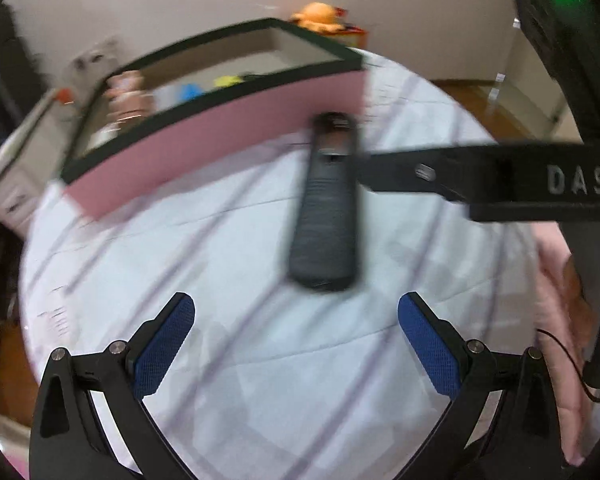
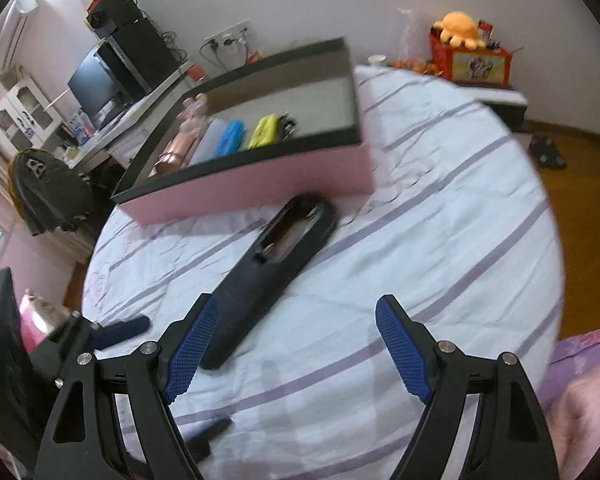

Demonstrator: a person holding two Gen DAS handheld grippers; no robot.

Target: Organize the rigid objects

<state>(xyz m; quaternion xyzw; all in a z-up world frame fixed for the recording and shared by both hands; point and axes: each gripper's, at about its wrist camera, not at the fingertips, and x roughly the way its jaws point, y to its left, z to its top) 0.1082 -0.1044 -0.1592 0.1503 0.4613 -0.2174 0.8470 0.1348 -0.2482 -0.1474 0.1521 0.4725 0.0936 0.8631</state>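
Both hand-held grippers (image 1: 296,344) (image 2: 296,350) hang open near the black remote (image 2: 272,272).

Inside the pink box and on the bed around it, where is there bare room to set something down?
The pink box is crowded at its left end: a copper bottle, a blue case and a yellow case. Its right end is bare. The sheet right of the black remote is free.

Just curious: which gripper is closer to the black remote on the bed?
Right: the right gripper has one finger beside the black remote; the left gripper sits short of it.
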